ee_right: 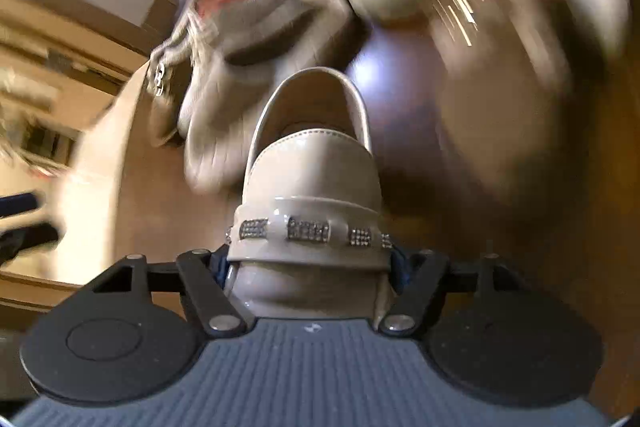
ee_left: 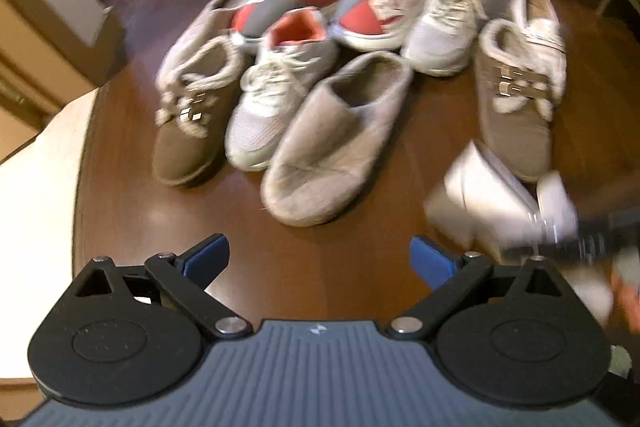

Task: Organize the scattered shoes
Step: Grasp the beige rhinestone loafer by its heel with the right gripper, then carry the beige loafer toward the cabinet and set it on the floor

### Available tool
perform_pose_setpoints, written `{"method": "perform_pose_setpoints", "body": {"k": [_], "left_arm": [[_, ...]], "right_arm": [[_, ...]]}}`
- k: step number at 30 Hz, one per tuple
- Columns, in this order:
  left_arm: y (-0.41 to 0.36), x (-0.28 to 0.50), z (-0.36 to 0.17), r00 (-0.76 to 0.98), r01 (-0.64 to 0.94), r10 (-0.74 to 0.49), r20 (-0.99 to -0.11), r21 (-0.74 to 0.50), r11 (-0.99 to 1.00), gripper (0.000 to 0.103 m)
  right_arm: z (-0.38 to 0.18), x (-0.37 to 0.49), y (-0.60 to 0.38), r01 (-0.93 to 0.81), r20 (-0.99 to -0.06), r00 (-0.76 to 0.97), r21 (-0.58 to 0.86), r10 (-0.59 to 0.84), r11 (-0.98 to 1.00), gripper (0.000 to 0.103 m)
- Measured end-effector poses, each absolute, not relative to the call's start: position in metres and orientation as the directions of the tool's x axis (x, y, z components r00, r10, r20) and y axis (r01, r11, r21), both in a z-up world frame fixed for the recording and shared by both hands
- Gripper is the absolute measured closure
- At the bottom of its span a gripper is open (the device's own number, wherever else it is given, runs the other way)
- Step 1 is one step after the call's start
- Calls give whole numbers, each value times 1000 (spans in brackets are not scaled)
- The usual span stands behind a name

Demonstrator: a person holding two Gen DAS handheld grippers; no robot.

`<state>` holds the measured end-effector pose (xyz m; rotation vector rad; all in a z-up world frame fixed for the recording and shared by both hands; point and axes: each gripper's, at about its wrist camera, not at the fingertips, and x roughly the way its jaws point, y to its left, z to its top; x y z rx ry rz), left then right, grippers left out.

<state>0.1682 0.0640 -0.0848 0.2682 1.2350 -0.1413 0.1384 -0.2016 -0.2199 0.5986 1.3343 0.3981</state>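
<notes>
The dark wooden table (ee_left: 120, 211) carries everything, and I give places from the grey slipper (ee_left: 336, 139) that lies in its middle. Behind the grey slipper sits the heap of shoes: two red-and-white sneakers (ee_left: 376, 11) at the far side, and a white mesh trainer (ee_left: 272, 107) touching its left edge. Left of that trainer is a brown buckle shoe (ee_left: 188, 123); its partner (ee_left: 516, 107) lies well to the right of the slipper, with a cream loafer (ee_left: 540, 23) just behind it.

To the right and in front of the slipper, the right gripper (ee_right: 310, 261) holds a second cream loafer (ee_right: 312, 171). Its jaws stand half closed against the sides of the loafer's front, under the strap with small stones. The left gripper (ee_left: 320, 259) hangs wide open and empty, in front of the slipper.

I judge the step is to carry this loafer to its partner. The next move needs a firm grip on glossy leather and a parallel placing.
</notes>
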Motion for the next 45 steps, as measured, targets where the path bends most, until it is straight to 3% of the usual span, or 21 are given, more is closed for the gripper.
{"method": "perform_pose_setpoints", "body": {"k": [3, 7, 13, 15, 16, 19, 25, 26, 27, 30, 39, 45], "left_arm": [[34, 162, -83, 330, 303, 22, -944, 129, 944, 4], [-16, 153, -79, 352, 405, 12, -936, 164, 900, 4], [-91, 140, -62, 407, 588, -31, -913, 235, 774, 4], [-118, 134, -59, 408, 654, -22, -913, 275, 704, 4], [-130, 129, -57, 407, 684, -20, -913, 291, 669, 4], [-164, 113, -56, 406, 756, -40, -913, 311, 576, 4], [-228, 79, -81, 378, 819, -119, -918, 272, 506, 4], [-237, 75, -88, 372, 818, -130, -919, 258, 514, 4], [-246, 72, -94, 367, 813, -139, -920, 245, 528, 4], [-264, 68, -111, 356, 786, -149, -923, 209, 582, 4], [-275, 74, -147, 316, 732, -130, -940, 154, 663, 4], [-274, 85, -156, 313, 712, -109, -943, 157, 684, 4]], "right_arm": [[-212, 85, -213, -44, -831, 236, 509, 504, 859, 38], [-197, 15, -227, -292, -924, 325, 104, 201, 951, 38], [-202, -28, -327, -124, -884, 439, -238, -162, 963, 36], [-209, -34, -348, -85, -875, 436, -276, -213, 958, 26], [-213, -40, -364, -46, -884, 405, -273, -232, 961, 25], [-207, -63, -388, 13, -890, 419, -191, -178, 982, 2], [-206, -100, -392, 25, -861, 485, -159, -151, 987, 1], [-209, -103, -392, 29, -854, 493, -172, -164, 985, 6], [-216, -101, -395, 42, -854, 485, -196, -191, 980, 23], [-231, -82, -410, 90, -866, 468, -151, -176, 984, 33], [-233, -39, -474, 176, -845, 473, -187, -249, 967, 36], [-234, -34, -500, 102, -846, 484, -199, -223, 975, 35]]}}
